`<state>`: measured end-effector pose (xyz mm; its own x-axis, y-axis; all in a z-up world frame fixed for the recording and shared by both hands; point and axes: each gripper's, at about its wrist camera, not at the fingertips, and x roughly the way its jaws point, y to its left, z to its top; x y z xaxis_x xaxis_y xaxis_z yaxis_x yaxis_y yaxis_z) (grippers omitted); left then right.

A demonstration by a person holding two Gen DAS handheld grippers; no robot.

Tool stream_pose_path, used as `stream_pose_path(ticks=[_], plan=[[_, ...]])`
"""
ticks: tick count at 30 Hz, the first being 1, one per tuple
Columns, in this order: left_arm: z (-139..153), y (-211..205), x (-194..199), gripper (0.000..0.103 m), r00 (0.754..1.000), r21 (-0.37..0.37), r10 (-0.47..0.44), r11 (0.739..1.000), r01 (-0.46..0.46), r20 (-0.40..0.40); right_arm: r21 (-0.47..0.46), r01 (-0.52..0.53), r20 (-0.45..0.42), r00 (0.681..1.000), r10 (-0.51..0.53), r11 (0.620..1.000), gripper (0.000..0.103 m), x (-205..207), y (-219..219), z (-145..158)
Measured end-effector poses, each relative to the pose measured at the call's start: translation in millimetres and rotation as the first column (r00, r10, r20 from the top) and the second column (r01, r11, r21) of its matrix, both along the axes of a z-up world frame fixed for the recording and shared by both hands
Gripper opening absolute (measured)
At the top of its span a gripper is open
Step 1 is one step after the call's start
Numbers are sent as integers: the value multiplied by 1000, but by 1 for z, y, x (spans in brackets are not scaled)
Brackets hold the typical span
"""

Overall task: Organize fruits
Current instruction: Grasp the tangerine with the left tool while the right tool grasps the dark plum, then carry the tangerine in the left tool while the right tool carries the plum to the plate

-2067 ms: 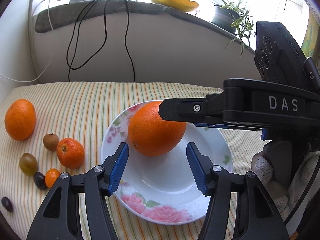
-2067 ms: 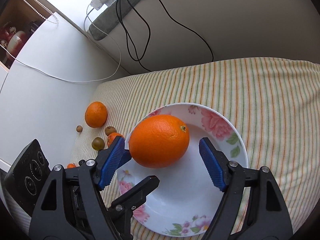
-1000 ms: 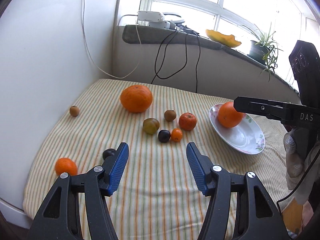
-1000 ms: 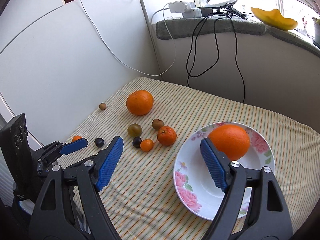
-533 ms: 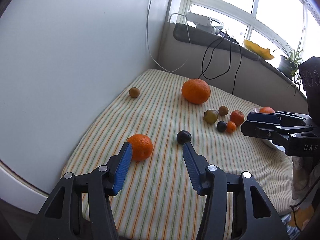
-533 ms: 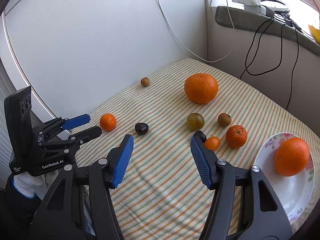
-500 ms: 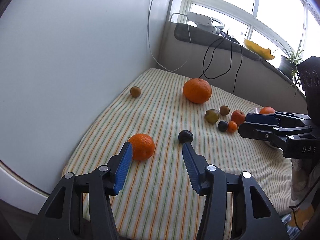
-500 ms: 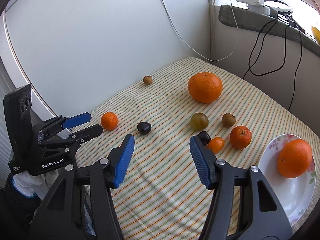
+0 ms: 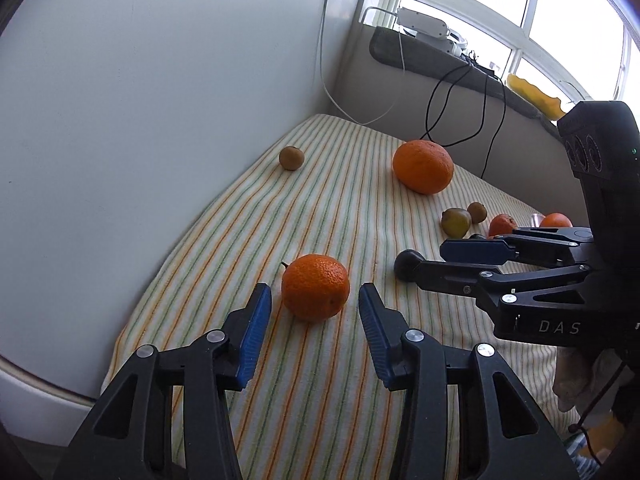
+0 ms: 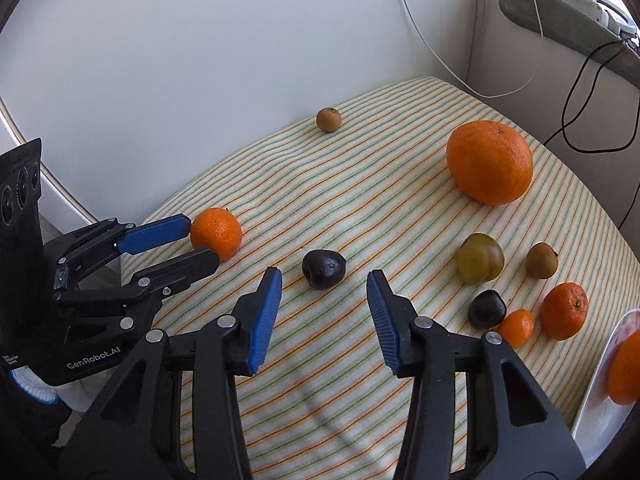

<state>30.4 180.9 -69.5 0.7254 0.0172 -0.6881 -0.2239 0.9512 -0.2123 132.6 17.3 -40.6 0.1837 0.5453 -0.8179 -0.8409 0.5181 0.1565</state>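
My left gripper [image 9: 314, 307] is open with its blue pads on either side of a small mandarin [image 9: 315, 287] near the cloth's left edge, not touching it. It also shows in the right wrist view [image 10: 196, 244] around that mandarin [image 10: 216, 233]. My right gripper [image 10: 323, 294] is open and empty just short of a dark plum [image 10: 323, 263]; it shows in the left wrist view [image 9: 428, 258]. A large orange [image 10: 489, 162] lies further back. Another orange [image 10: 626, 368] sits on the flowered plate [image 10: 600, 412] at the far right.
A green-brown plum [image 10: 480, 258], a brown fruit [image 10: 541, 260], a second dark plum [image 10: 487, 309] and two small mandarins [image 10: 565, 311] cluster by the plate. A lone brown fruit [image 10: 328, 119] lies near the white wall [image 10: 200, 40]. Cables [image 10: 592, 80] hang at the back.
Both grippers have moved left and closer to the cloth. The left one now has the small mandarin between its pads. The right one has come up to the dark plum.
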Motion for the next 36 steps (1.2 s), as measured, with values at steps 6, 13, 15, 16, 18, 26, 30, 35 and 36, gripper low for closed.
stream_pose_path(ticks=[6, 13, 15, 16, 18, 26, 30, 35, 36], plan=[[-4, 3, 7, 42, 1000, -11, 2, 1000, -2, -4, -28, 13, -15, 1000, -14, 1000, 41, 9, 9, -13], [-9, 2, 7, 37, 1000, -22, -3, 1000, 3, -11, -35, -4, -9, 1000, 4, 999, 36, 6, 15, -15], [-9, 5, 7, 36, 1000, -35, -1, 999, 1, -9, -39, -13, -3, 1000, 13, 999, 32, 5, 18, -15], [-9, 5, 7, 36, 1000, -35, -2, 999, 1, -9, -43, -17, 0, 1000, 17, 999, 30, 4, 19, -15], [-9, 4, 7, 36, 1000, -27, -2, 1000, 2, -9, -46, -25, -2, 1000, 25, 999, 27, 2, 20, -16], [-4, 2, 4, 35, 1000, -23, 1, 1000, -1, 7, -29, -14, -1, 1000, 14, 1000, 25, 1, 17, -12], [3, -1, 2, 35, 1000, -18, -7, 1000, 7, 22, -6, -5, 1, 1000, 5, 1000, 25, -2, 8, -4], [13, -9, 0, 35, 999, -17, -24, 1000, 25, 44, 28, 13, -3, 1000, -13, 1000, 25, -3, -6, 7], [15, -11, 0, 35, 998, -17, -29, 999, 29, 48, 31, 16, 4, 1000, -16, 999, 25, -4, -9, 9]])
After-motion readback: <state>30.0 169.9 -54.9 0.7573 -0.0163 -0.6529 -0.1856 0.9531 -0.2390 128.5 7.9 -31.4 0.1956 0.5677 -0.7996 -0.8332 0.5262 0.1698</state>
